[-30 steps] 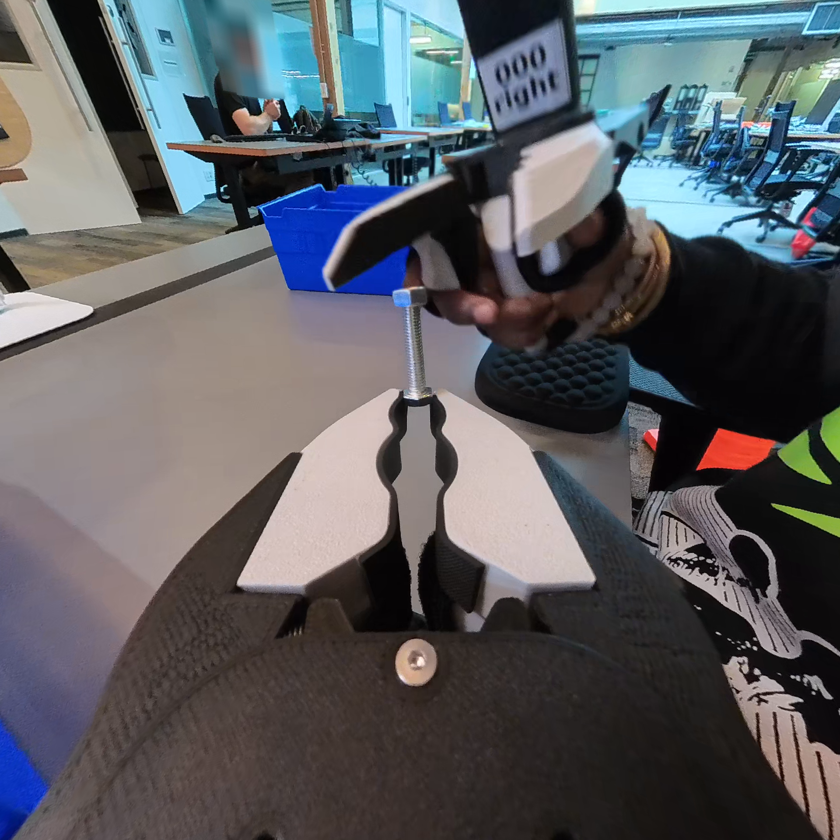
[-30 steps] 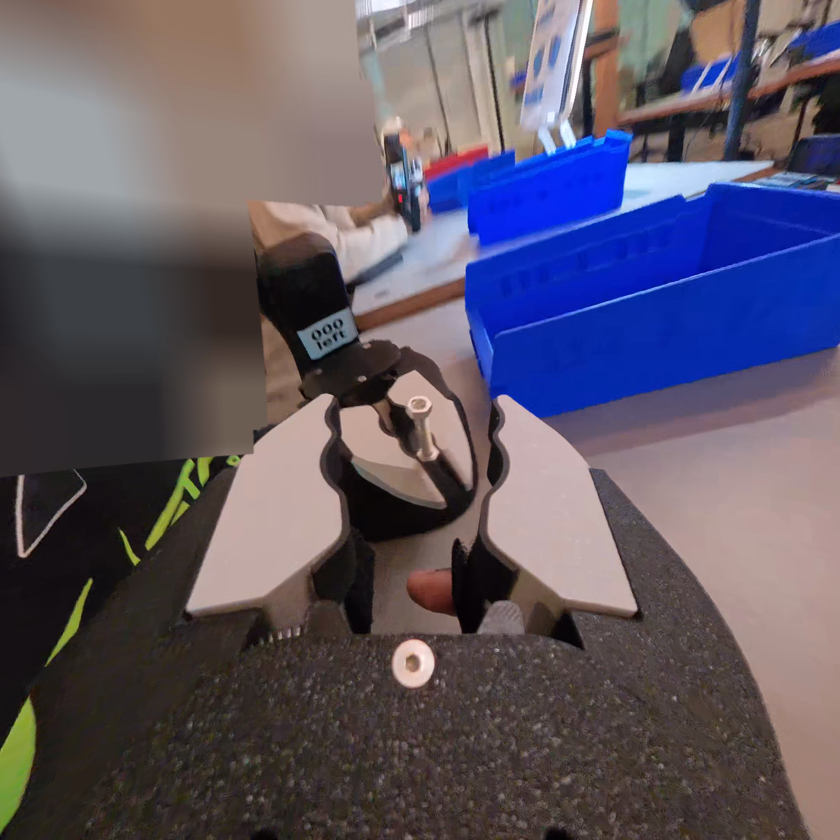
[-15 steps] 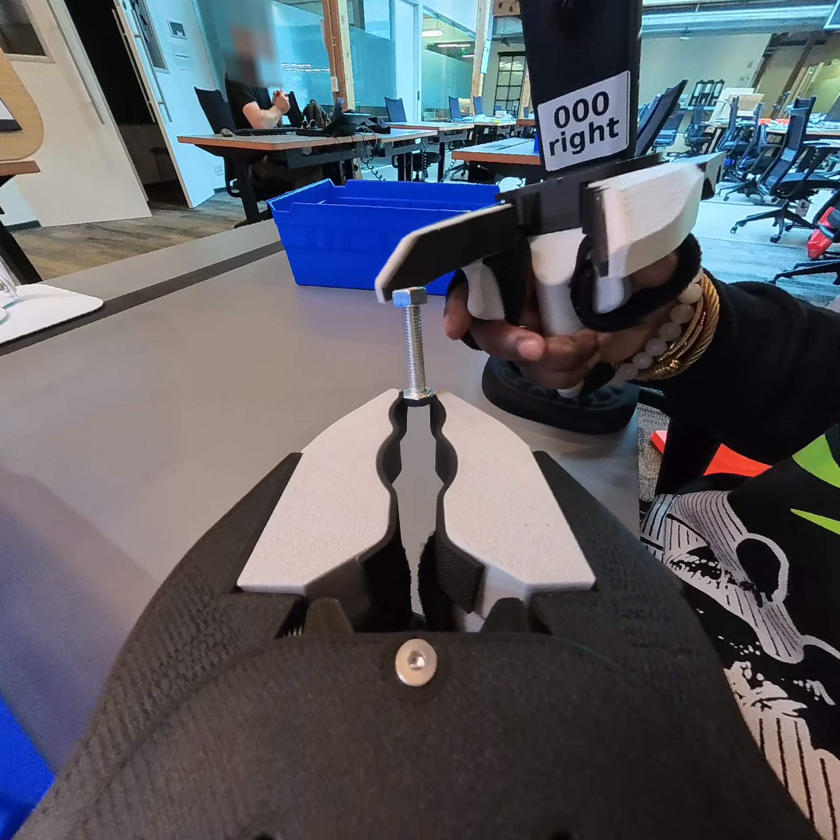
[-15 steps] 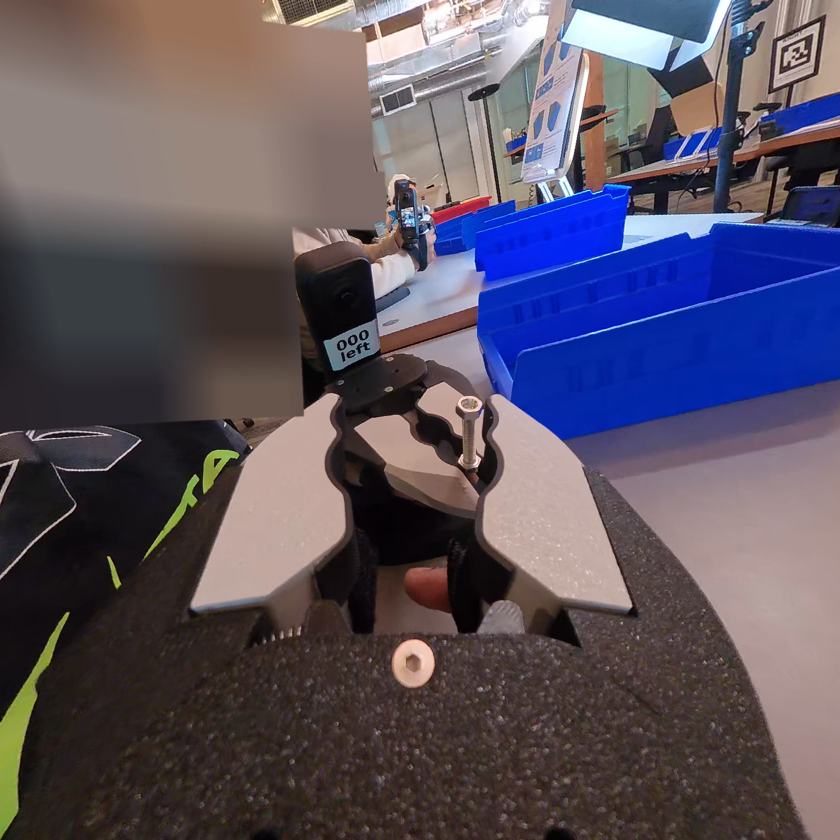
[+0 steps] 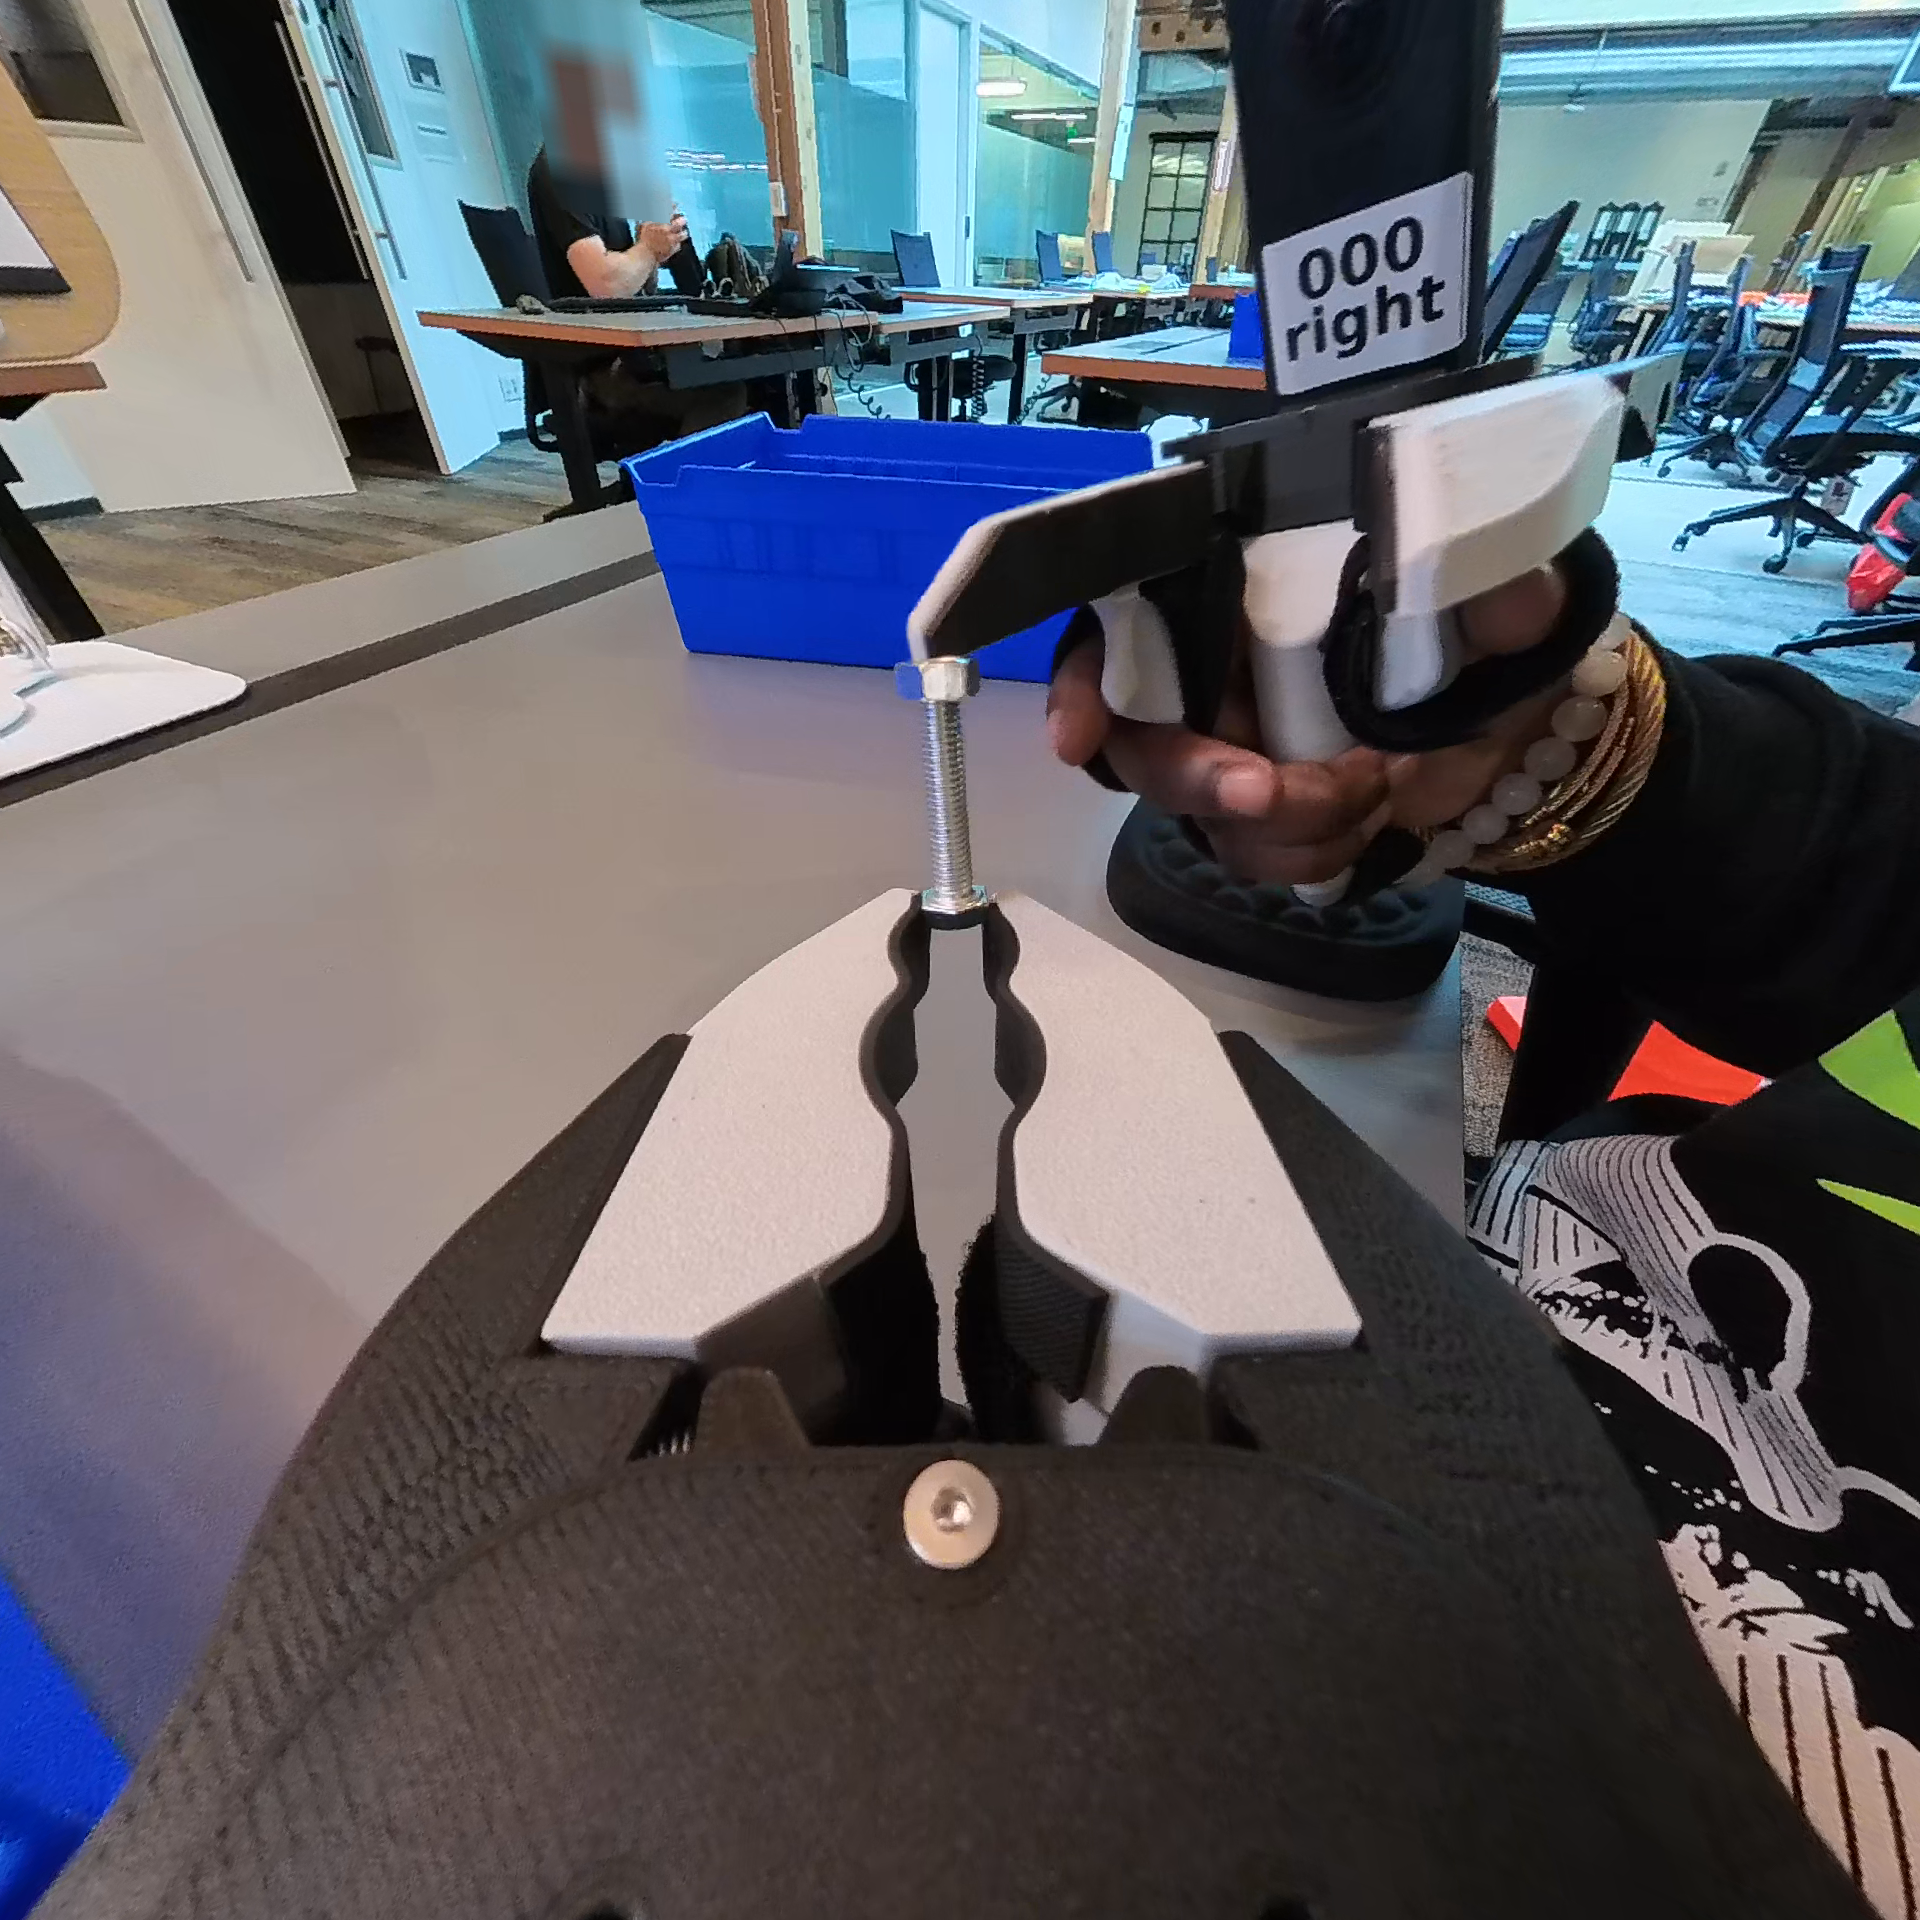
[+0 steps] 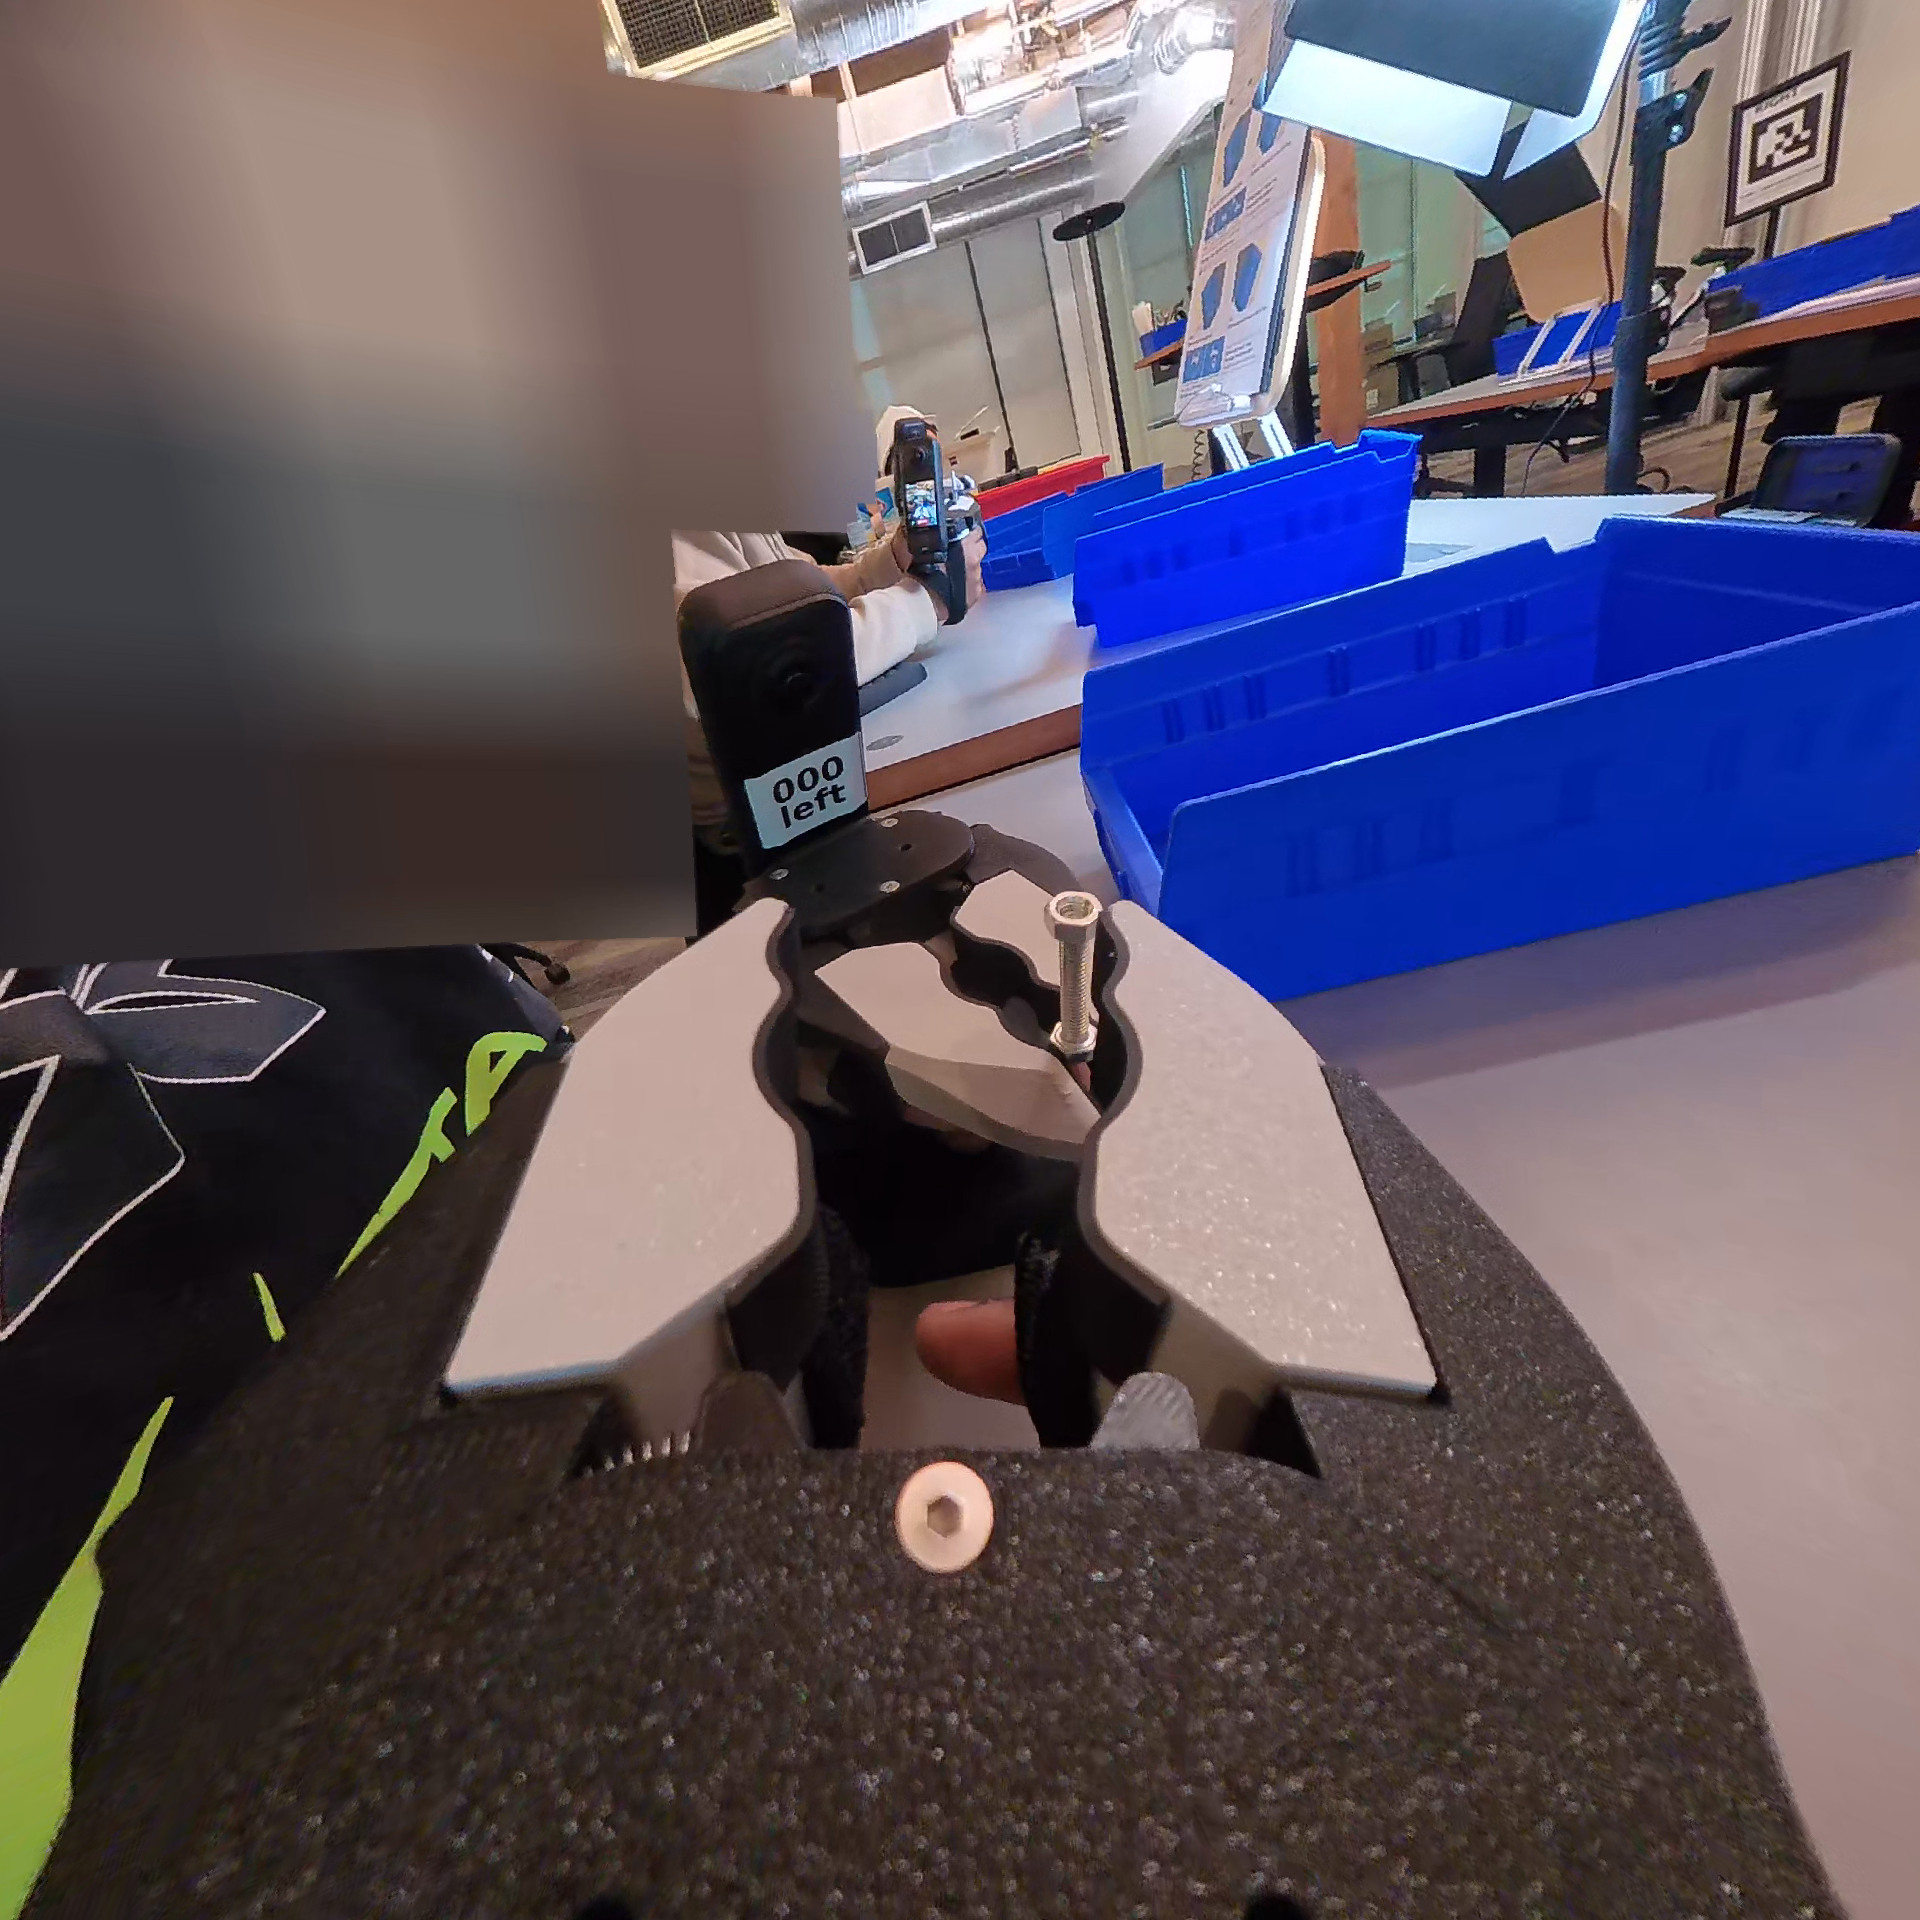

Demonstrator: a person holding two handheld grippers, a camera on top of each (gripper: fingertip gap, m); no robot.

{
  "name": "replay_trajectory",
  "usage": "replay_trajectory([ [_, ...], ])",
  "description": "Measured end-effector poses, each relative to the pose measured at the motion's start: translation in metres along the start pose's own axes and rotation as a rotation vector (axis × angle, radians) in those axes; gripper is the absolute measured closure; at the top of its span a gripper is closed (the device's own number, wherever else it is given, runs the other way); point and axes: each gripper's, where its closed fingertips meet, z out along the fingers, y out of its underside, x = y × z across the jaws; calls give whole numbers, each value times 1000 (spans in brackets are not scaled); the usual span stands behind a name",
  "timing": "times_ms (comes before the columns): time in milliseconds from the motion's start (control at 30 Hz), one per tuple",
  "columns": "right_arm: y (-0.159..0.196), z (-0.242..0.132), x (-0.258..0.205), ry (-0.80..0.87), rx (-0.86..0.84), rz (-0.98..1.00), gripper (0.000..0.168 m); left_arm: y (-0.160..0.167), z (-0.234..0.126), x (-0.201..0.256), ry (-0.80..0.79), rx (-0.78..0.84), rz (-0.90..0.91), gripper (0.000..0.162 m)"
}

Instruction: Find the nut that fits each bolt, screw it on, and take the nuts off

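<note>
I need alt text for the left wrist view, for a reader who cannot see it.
The left hand-held gripper holds a bolt upright by its lower end, a nut sitting just above the fingertips. The right hand-held gripper reaches over the bolt's top. A blue bin stands behind on the grey table.

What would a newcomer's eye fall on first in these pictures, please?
A silver bolt standing upright, clamped at its lower end in the left gripper. The right gripper, jaws apart, reaches its upper end from the right. Behind them, a bright blue bin sits on the grey table.

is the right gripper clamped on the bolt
No, the right gripper stands open, and the bolt is gripped only by the left gripper.
</note>
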Motion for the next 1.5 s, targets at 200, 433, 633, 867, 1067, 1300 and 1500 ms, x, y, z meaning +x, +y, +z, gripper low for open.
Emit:
replay_trajectory([
  [200,1,4,1,3,-2,-12,109,1,1,1,5,-6,7,152],
  [433,2,4,-1,5,1,-17,110,1,1,1,0,-10,8,152],
  [633,2,-1,-2,11,-1,-20,114,1,1,0,-4,-8,3,152],
  [867,3,6,1,20,2,-32,103,2,1,1,-1,-10,7,152],
  [1067,4,11,-1,14,-8,-52,103,2,1,0,-4,-10,4,152],
  [1300,5,4,-1,26,-7,-48,106,2,1,0,-7,-10,1,152],
  [1500,5,-1,3,58,-6,-53,111,2,1,-1,-7,-8,-1,152],
])
